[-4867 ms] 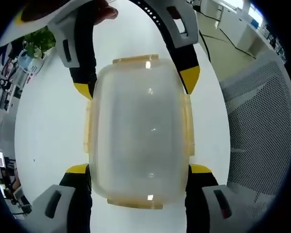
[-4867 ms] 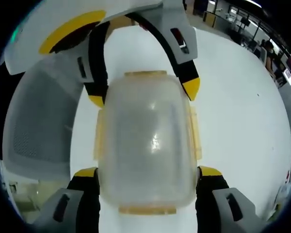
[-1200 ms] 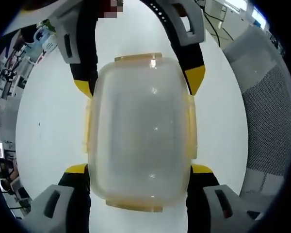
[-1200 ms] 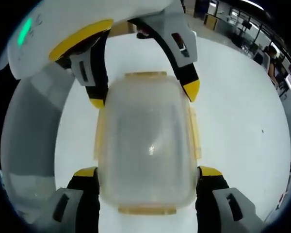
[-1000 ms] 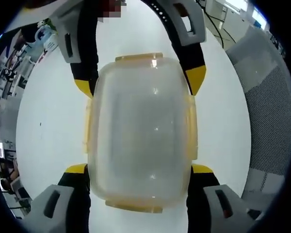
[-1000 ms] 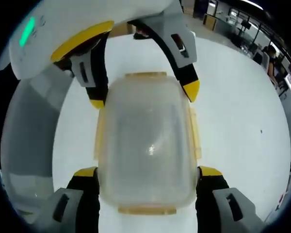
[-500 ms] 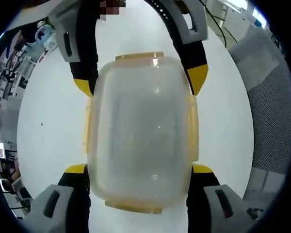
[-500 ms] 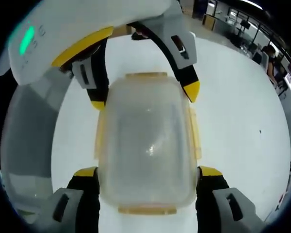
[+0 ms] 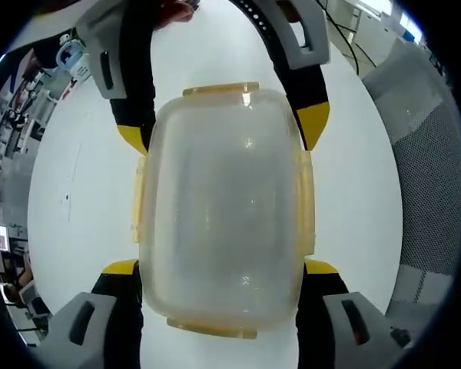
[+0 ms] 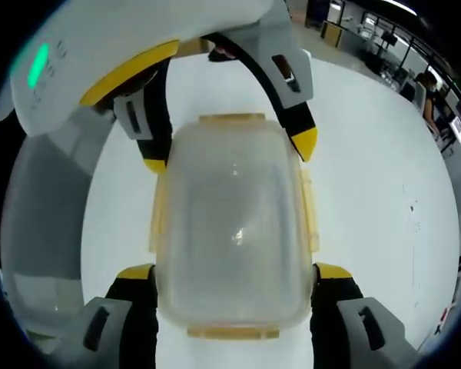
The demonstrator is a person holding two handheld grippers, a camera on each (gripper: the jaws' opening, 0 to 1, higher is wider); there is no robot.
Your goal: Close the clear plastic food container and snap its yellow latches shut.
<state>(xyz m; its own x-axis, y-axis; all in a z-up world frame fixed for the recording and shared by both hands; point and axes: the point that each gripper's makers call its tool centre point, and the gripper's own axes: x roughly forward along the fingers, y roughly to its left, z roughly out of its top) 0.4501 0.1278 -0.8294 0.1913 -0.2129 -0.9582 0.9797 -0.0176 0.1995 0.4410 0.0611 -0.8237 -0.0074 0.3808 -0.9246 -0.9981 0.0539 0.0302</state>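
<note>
Container [image 9: 223, 215] [image 10: 232, 227] clamped between both grippers' fingers [image 9: 123, 269] [image 10: 334, 273] — lid on.

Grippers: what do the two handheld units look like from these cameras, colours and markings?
Both match: the left gripper and right gripper have black jaws with yellow tips on grey bodies. In the right gripper view, the other unit shows a white housing with a yellow stripe and green light.

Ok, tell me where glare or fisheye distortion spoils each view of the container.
Left gripper view: small bright glints on the container lid, its frosted plastic hiding the inside; the chair mesh bends along the edge. Right gripper view: one soft glint mid-lid on the container, and the white table bulges into a curve.
</note>
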